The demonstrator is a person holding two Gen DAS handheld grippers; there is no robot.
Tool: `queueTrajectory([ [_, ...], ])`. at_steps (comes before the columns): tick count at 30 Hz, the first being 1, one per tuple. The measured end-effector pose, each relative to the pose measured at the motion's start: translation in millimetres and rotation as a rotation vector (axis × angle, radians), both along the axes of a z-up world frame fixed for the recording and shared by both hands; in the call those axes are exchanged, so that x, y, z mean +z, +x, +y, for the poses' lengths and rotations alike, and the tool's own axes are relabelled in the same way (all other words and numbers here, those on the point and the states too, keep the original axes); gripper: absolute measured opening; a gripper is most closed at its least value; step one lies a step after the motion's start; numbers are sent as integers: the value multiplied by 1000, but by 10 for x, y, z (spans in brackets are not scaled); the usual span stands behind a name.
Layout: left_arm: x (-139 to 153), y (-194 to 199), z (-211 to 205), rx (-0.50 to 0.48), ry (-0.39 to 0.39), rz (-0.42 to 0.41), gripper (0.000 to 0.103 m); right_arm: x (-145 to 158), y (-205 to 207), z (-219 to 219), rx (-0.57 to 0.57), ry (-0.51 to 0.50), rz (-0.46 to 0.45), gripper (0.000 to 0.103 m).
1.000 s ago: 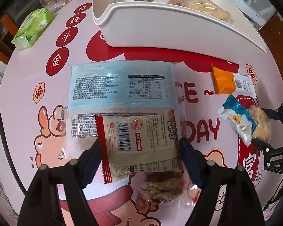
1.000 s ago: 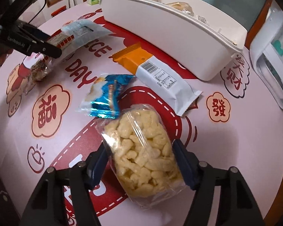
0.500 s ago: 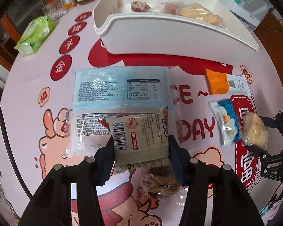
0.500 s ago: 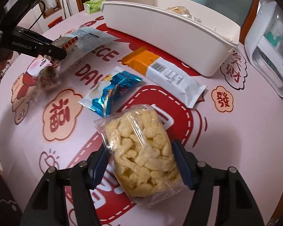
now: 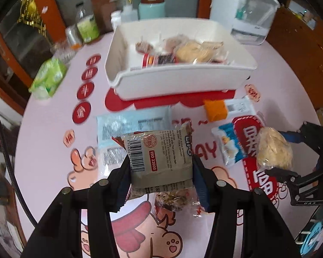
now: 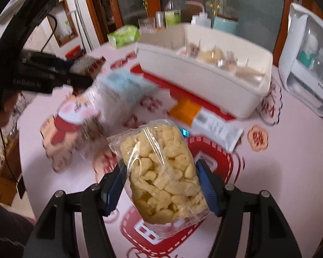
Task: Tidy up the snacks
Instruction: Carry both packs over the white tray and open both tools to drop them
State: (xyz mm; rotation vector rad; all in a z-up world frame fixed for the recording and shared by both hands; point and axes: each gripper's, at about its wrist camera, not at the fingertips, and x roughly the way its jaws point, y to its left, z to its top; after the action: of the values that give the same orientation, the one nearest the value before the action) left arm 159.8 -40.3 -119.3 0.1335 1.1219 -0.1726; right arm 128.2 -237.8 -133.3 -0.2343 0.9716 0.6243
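My left gripper (image 5: 160, 163) is shut on a grey biscuit packet (image 5: 161, 157) with a barcode, lifted off the pink table. A pale blue packet (image 5: 131, 124) lies flat beneath it. A clear bag of yellow puffs (image 6: 161, 169) hangs above the table with my right gripper (image 6: 159, 185) shut on it. That same bag (image 5: 273, 148) appears at the right of the left wrist view, and the left gripper (image 6: 81, 79) is blurred at the left of the right wrist view. The white bin (image 5: 183, 86) at the back holds several snacks.
An orange-and-white bar (image 5: 226, 107) and a blue-and-white packet (image 5: 228, 144) lie on the table before the bin. A clear-wrapped brown snack (image 5: 174, 200) lies under my left gripper. A green tissue pack (image 5: 48, 78), bottles and a white appliance (image 6: 308, 64) line the far edge.
My left gripper closed on the grey packet and lifted it off the blue packet. The right gripper rose with the puffs bag. Both views now look more toward the bin.
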Motion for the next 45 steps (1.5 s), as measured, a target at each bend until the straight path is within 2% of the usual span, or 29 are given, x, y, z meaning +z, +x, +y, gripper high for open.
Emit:
queueTrajectory([
  [7,548,105,-118,-63,38,-125,51,654,215,72,-52,112,-88,65],
  [12,914,245,-205,-84,53,-208,51,1075,420,110,-117,139,-176,65],
  [15,1090,356,-239,-92,61,-247,51,1261,575,91,-161,153,-191,65],
  [20,1337,615,-316,-107,103,-327,51,1441,848,114,-238,112,-245,65],
  [24,1416,899,-358,-99,117,-356,51,1498,1150,95,-322,111,-239,65],
  [30,1400,1374,-348,-61,71,-342,51,1443,1566,48,-450,108,-206,65],
  [36,1197,1652,-315,-38,37,-301,51,1221,1836,-1,-519,118,-128,65],
  [45,847,1876,-290,-34,51,-251,52,834,2034,5,-560,66,-66,66],
])
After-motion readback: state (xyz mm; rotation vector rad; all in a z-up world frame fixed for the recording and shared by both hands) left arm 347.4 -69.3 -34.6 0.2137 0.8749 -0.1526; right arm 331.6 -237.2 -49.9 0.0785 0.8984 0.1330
